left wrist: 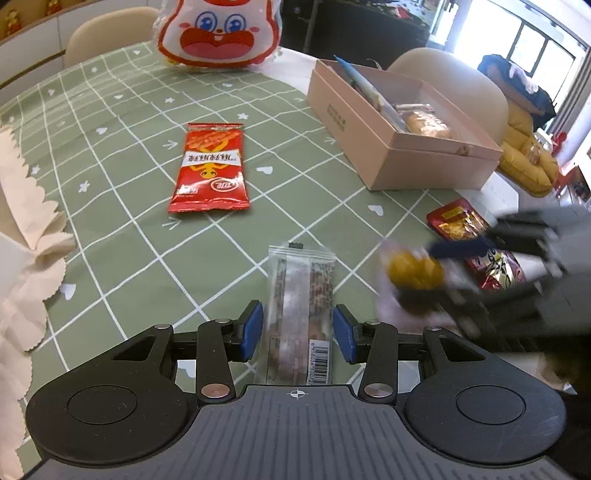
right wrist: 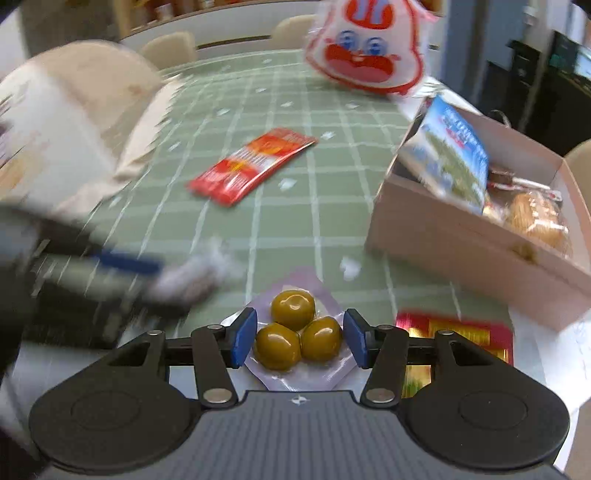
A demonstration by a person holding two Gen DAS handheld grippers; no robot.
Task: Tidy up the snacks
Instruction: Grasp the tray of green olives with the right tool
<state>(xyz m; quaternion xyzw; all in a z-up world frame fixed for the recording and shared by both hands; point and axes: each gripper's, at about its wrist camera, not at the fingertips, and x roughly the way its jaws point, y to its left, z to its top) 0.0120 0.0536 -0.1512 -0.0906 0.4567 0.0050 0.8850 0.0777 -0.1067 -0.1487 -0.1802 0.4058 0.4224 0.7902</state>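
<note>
My left gripper has its blue pads on both sides of a clear-wrapped brown snack bar, shut on it just above the green checked tablecloth. My right gripper is shut on a clear pack of three olive-green balls; it shows blurred in the left wrist view. An open pink box holding several snacks stands at the right, also in the right wrist view. A red snack packet lies mid-table.
A large white and red rabbit-face bag stands at the table's far side. Red and gold packets lie near the box. Beige cloth covers the left edge. Chairs stand around the table.
</note>
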